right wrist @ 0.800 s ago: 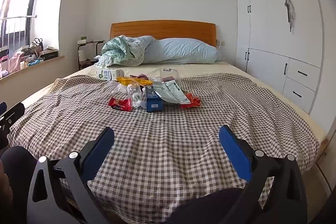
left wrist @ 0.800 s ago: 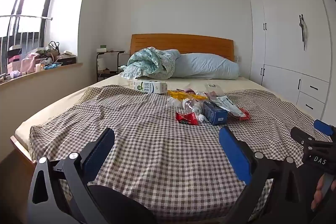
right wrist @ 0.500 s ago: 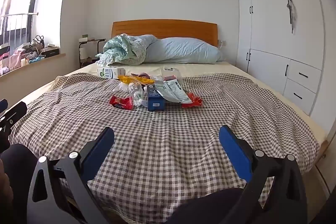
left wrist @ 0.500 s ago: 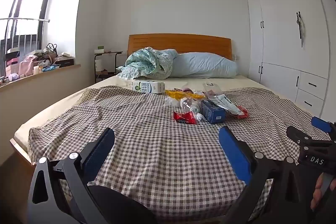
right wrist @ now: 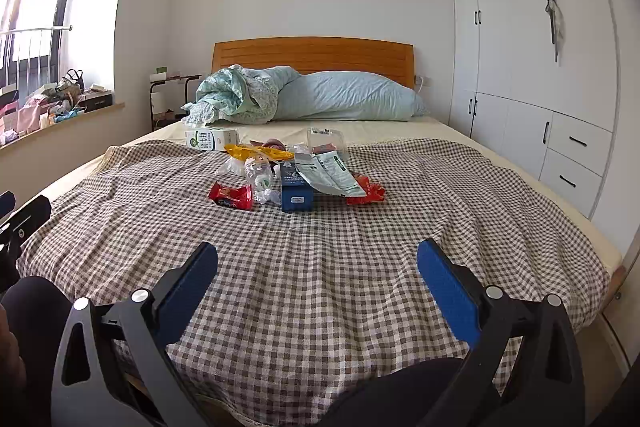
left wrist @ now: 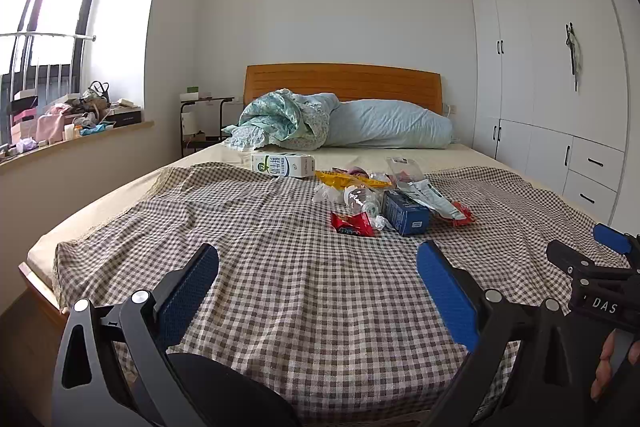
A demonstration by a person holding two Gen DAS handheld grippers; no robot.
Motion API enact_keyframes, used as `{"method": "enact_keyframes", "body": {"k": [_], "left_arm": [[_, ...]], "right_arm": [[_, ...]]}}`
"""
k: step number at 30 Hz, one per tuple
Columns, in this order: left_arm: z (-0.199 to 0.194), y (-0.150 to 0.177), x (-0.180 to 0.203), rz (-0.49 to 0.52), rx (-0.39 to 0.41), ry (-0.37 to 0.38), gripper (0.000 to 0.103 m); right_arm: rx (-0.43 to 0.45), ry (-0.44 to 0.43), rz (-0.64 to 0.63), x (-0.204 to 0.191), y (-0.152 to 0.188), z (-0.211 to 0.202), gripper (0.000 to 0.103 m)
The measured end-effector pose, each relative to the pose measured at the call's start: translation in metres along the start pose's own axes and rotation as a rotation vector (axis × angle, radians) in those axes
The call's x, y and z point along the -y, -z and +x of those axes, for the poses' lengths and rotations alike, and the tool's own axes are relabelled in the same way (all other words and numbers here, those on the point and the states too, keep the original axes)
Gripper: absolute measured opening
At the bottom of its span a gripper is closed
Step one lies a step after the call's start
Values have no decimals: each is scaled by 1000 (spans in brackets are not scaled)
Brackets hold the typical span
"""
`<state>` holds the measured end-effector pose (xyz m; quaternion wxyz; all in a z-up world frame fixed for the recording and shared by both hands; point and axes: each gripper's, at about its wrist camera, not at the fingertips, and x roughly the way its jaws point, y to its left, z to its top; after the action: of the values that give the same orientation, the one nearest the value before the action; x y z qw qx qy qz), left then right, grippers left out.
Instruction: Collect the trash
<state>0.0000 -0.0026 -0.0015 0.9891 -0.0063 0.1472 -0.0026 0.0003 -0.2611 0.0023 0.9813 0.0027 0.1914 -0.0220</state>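
A small heap of trash lies on the checked blanket (right wrist: pixel 320 287) in the middle of the bed, well beyond both grippers. Nearest in the heap are a red snack wrapper (right wrist: pixel 231 195) on the left and a blue carton (right wrist: pixel 296 189) just right of it, with a crushed clear plastic bottle (right wrist: pixel 259 175) between them and slightly farther back. A white and green pouch (right wrist: pixel 332 175) leans across the blue carton's right side, and a crumpled red wrapper (right wrist: pixel 368 191) sits at the heap's right edge. Farther back lie a yellow wrapper (right wrist: pixel 256 151), a clear plastic tray (right wrist: pixel 326 143), and, at the far left, a white milk carton (right wrist: pixel 211 139) on its side near the blanket's far edge.

The left gripper (left wrist: pixel 318 269) and the right gripper (right wrist: pixel 318 269) both hang over the near end of the bed, jaws spread wide with nothing between the blue pads, only blanket showing below.

At the head of the bed a bundled quilt (right wrist: pixel 236 99) rests against a long blue pillow (right wrist: pixel 344 101) before the wooden headboard (right wrist: pixel 312 53). White wardrobes (right wrist: pixel 532 47) fill the right wall.
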Motion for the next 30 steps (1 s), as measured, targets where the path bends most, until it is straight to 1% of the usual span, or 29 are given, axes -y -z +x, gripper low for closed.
{"method": "enact_keyframes", "body": {"k": [30], "left_arm": [[-2,0,1,12,0,-1,96]], "right_arm": [[2,-2,5,2,1,-1,96]]}}
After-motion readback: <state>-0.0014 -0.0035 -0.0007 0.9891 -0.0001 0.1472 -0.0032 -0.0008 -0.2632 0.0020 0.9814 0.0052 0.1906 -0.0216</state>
